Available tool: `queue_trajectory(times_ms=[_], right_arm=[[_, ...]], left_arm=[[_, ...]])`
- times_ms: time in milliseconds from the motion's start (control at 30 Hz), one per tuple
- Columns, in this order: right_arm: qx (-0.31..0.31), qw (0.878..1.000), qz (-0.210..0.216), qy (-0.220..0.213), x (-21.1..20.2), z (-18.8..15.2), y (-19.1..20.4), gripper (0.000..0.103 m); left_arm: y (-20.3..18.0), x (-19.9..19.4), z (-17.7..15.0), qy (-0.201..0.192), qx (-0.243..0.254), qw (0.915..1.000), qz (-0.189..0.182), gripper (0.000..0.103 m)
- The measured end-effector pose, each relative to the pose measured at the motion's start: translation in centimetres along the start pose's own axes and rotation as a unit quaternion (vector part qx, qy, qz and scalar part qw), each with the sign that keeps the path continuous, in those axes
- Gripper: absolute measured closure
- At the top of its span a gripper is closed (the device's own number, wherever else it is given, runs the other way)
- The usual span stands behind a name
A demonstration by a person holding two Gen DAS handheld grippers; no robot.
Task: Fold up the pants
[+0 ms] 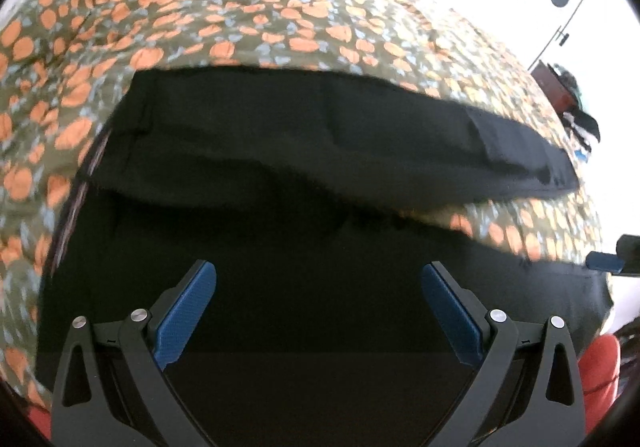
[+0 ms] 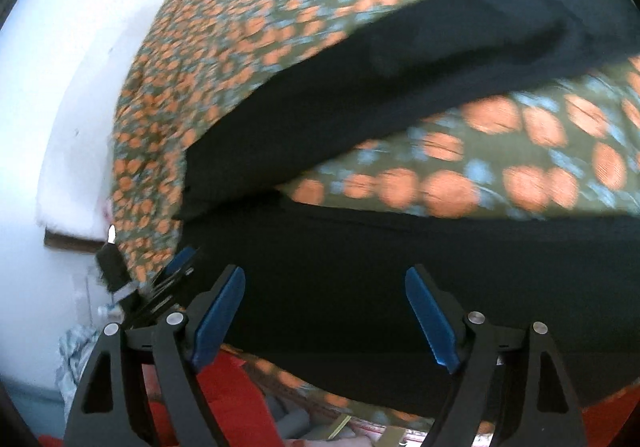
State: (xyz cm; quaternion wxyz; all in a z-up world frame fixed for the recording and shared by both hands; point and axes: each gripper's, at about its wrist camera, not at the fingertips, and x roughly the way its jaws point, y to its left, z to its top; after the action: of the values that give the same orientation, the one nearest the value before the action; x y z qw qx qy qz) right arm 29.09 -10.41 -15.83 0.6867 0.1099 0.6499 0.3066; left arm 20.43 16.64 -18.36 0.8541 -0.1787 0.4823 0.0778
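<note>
Black pants [image 1: 280, 119] lie spread on a bed cover [image 1: 200, 7] printed with orange and blue spots. One leg runs away to the right, and the other lies dark beneath my left gripper [image 1: 319, 267], which hovers over it open, its blue pads wide apart with nothing between them. In the right wrist view the same pants [image 2: 400, 87] cross the cover [image 2: 280, 7], with a strip of cover showing between the two legs. My right gripper [image 2: 325, 275] is open over the nearer leg, nothing between its pads. The picture is blurred.
Red fabric [image 2: 232, 399] lies below the bed's near edge, also seen as red fabric [image 1: 600, 367] at lower right. A white wall [image 2: 60, 87] bounds the bed's left side. Dark clutter [image 1: 560, 91] sits past the bed's far right corner.
</note>
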Motion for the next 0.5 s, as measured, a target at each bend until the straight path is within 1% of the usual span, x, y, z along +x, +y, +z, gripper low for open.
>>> queue_trajectory(times_ms=[100,167,200,267,400,467,500], right_arm=[[-0.051,0.999,0.008,0.012,2.1,1.8,3.5,0.02],[-0.091,0.996,0.009,0.007,3.7,3.6,5.6,0.018],[-0.103,0.995,0.006,0.005,4.2,4.3,6.1,0.015],[-0.122,0.993,0.001,0.002,5.7,6.2,6.8,0.014],[-0.148,0.989,0.012,0.006,8.6,10.3,6.3,0.014],[-0.169,0.986,0.012,0.012,9.8,12.4,4.8,0.015],[-0.178,0.984,0.012,0.014,10.2,13.4,3.5,0.015]], left_arm=[[-0.3,0.6,1.9,-0.006,-0.004,1.0,0.003,0.001],[-0.4,1.1,2.9,-0.01,-0.011,0.9999,0.005,0.001],[-0.4,1.2,3.3,-0.01,-0.014,0.9998,0.006,0.001],[-0.6,1.5,3.7,-0.01,-0.021,0.9997,0.006,0.001],[-0.8,1.5,3.1,-0.003,-0.019,0.9997,0.014,0.001],[-0.8,1.4,2.2,0.001,-0.014,0.9996,0.023,0.001],[-0.8,1.4,2.0,0.003,-0.014,0.9996,0.026,0.001]])
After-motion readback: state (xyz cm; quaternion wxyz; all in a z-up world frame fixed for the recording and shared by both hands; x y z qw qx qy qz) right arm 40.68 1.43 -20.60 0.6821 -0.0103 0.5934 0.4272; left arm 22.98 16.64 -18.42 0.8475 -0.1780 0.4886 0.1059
